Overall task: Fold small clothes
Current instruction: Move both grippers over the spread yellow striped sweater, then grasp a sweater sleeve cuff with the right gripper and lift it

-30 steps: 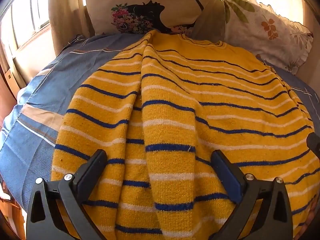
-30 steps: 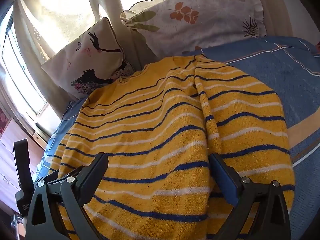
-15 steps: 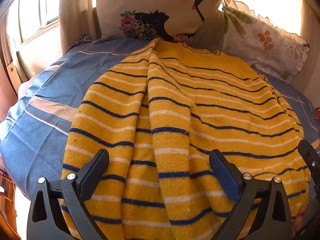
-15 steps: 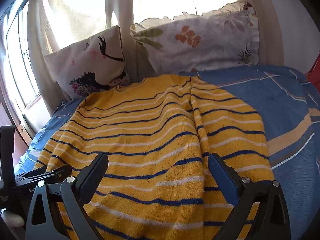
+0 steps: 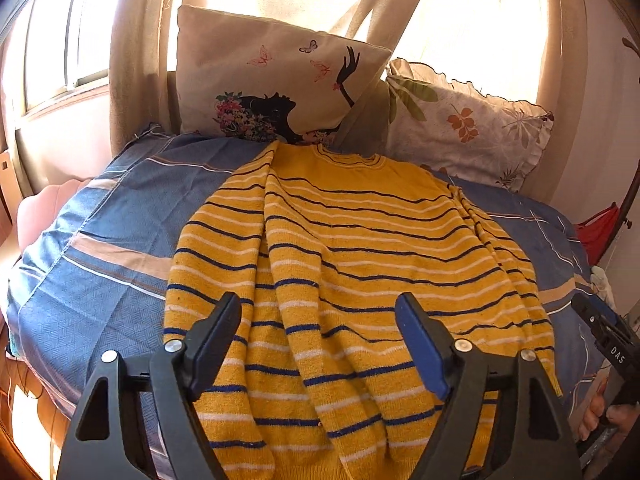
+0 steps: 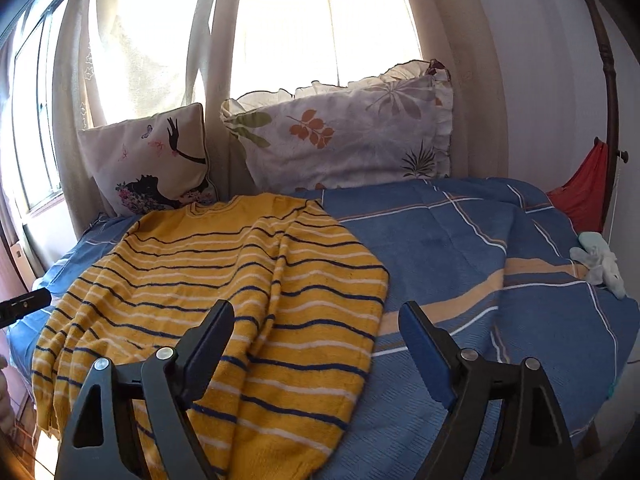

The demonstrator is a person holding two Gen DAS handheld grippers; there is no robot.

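Looking along your left gripper (image 5: 318, 344), its jaws stand spread and empty above the near hem of the yellow striped sweater (image 5: 360, 264), which lies flat on the blue bedspread (image 5: 100, 248). Your right gripper (image 6: 316, 344), likewise spread, hangs off the sweater's (image 6: 224, 288) right edge, one finger over knit and the other over bedspread (image 6: 480, 248).
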